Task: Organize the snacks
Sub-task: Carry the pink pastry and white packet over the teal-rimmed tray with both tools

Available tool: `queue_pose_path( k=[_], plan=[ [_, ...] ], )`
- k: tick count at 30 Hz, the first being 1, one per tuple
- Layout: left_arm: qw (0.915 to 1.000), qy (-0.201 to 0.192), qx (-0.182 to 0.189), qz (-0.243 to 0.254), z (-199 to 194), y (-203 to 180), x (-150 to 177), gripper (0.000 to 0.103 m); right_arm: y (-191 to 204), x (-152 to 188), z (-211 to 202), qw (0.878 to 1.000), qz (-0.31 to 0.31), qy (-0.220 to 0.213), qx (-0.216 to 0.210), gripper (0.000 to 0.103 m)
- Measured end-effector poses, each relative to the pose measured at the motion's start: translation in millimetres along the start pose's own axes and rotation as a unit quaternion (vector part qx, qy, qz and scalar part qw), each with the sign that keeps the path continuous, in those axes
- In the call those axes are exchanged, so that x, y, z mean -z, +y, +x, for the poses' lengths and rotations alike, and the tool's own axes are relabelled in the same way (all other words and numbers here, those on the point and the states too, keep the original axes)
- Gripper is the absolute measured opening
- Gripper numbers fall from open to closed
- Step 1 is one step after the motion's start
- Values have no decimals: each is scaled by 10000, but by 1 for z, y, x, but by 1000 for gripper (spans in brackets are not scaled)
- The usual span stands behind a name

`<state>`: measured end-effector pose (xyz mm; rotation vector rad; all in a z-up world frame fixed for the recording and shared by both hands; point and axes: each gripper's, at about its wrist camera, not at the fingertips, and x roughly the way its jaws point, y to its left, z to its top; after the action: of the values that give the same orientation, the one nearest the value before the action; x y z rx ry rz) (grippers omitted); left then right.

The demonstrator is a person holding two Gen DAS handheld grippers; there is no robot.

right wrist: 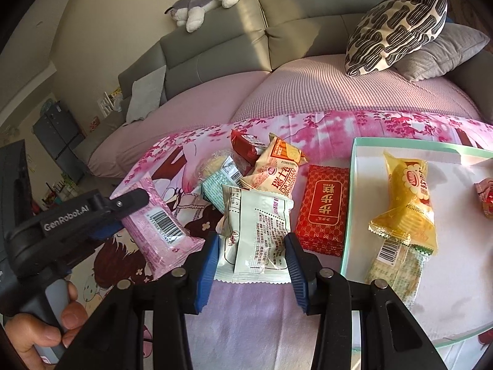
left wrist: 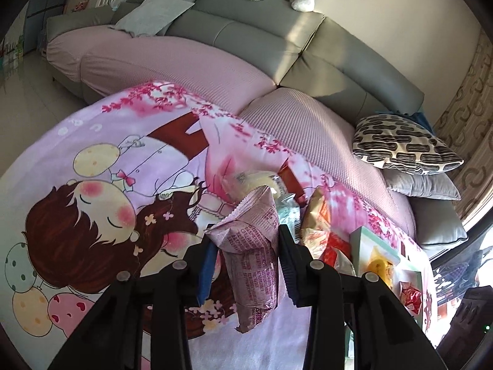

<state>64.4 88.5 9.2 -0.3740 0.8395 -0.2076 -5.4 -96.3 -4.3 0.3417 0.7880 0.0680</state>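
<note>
Right now the left gripper (left wrist: 246, 259) has a pink snack packet (left wrist: 251, 256) pinched between its two fingers, lifted clear of the cartoon-print cloth (left wrist: 92, 169) that covers the table. The right gripper (right wrist: 251, 252) has its jaws closed in against the sides of a pale green-white packet (right wrist: 255, 234) (both blue pads (right wrist: 206, 265) touch the wrapper's edges), and that packet lies flat on the cloth at the near edge of the pile. Behind it sit a cream-and-orange packet (right wrist: 277, 166), a dark red one (right wrist: 245, 148) and a small teal one (right wrist: 218, 185), all overlapping. A flat red sachet (right wrist: 322, 206) lies just beside the tray (right wrist: 400, 146). Inside the tray, a yellow packet (right wrist: 406, 197) lies over a pale round cracker pack (right wrist: 397, 268), with a small red sweet (right wrist: 485, 195) at the right edge. A grey sofa (right wrist: 215, 49) stands behind the table.
</note>
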Motion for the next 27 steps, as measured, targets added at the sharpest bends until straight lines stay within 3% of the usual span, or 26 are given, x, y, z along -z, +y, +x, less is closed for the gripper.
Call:
queue_pose_path(
  k=[17, 27],
  plan=[
    [9963, -64, 607, 611, -13, -72, 13, 40, -59, -13, -51, 9963, 551, -526, 401, 46],
    [9838, 175, 1211, 1308, -10, -144, 47, 40, -132, -12, -98, 9831, 1266, -893, 979, 46]
  ],
)
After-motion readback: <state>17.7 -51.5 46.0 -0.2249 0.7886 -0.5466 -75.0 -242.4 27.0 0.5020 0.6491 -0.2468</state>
